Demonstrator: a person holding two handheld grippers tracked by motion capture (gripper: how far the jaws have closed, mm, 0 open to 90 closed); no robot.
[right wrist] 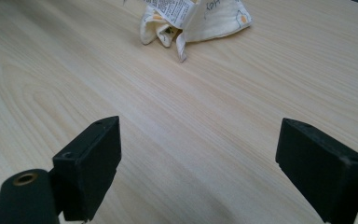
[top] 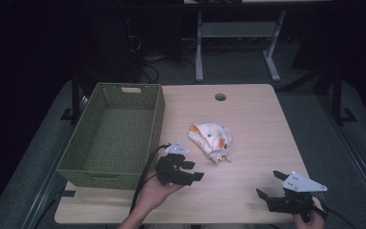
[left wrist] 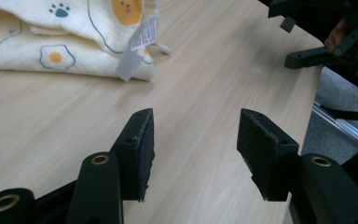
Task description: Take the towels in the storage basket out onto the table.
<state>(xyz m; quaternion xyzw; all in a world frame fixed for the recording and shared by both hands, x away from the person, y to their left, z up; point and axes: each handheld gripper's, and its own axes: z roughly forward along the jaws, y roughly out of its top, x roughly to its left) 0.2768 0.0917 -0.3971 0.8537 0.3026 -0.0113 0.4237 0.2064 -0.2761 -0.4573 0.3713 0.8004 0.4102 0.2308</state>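
A crumpled cream cloth [top: 210, 139] printed with fried eggs and paw marks lies near the middle of the wooden table [top: 252, 119]. My left gripper [top: 194, 170] is held low over the table just left of and nearer than the cloth, jaws open with bare wood between them. Its own view has the cloth [left wrist: 65, 44] and its white label a short way beyond the jaws of the left gripper [left wrist: 196, 115]. My right gripper [top: 269, 183] rests at the front right, open and empty. From the right gripper [right wrist: 200, 123] the cloth [right wrist: 205, 18] lies farther off.
A green woven basket [top: 158, 119] stands on the left part of the table, open at the top, with nothing showing inside. A round cable hole [top: 220, 97] sits near the far edge. Beyond the table are dark floor and a desk frame [top: 199, 52].
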